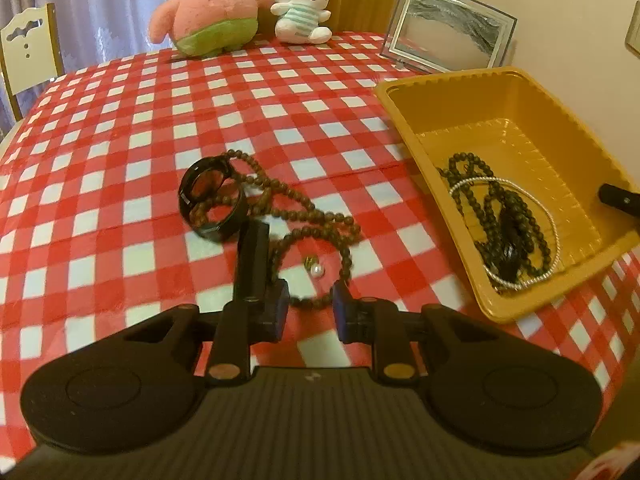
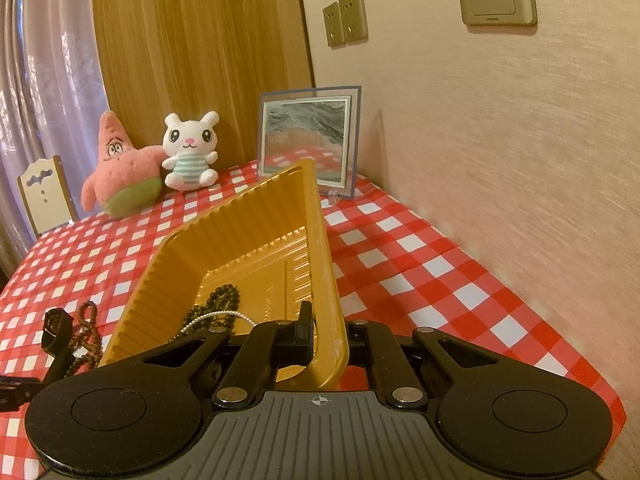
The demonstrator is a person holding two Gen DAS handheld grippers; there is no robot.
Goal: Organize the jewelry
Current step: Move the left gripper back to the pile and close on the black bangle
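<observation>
A yellow plastic tray (image 1: 520, 120) sits at the right of the checked table and holds dark bead strings (image 1: 500, 216) and a silver chain (image 1: 552, 224). My right gripper (image 2: 326, 330) is shut on the tray's near wall (image 2: 324, 264). On the cloth lie a brown bead necklace (image 1: 304, 216), a black watch (image 1: 210, 198) and a small pearl earring (image 1: 316, 269). My left gripper (image 1: 310, 308) is open, low over the necklace's near loop, which lies between its fingers.
Two plush toys, a pink one (image 1: 208, 12) and a white one (image 1: 302, 4), and a glass picture frame (image 1: 448, 28) stand at the table's far edge. A wall (image 2: 520, 160) runs along the right. A chair (image 1: 28, 52) stands at the far left.
</observation>
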